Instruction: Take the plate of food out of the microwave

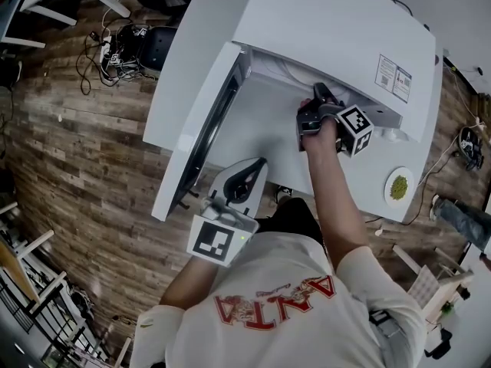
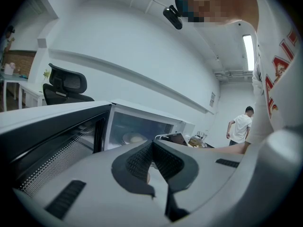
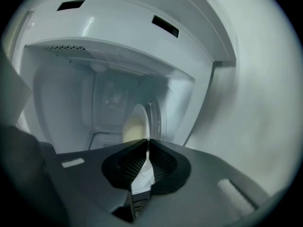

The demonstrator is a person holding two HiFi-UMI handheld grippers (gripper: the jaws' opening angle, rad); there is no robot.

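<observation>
The white microwave stands with its door swung open to the left. My right gripper reaches into the cavity. In the right gripper view the white plate appears edge-on, with a pale lump of food on it. The right gripper is shut on the plate's near rim. My left gripper hangs in front of the open door, shut with nothing in it. In the left gripper view, the left gripper faces the cavity and the plate shows small inside.
The microwave sits on a white table. A small plate of green food lies at the table's right end. A black office chair and cables are on the wooden floor beyond. A person stands far off.
</observation>
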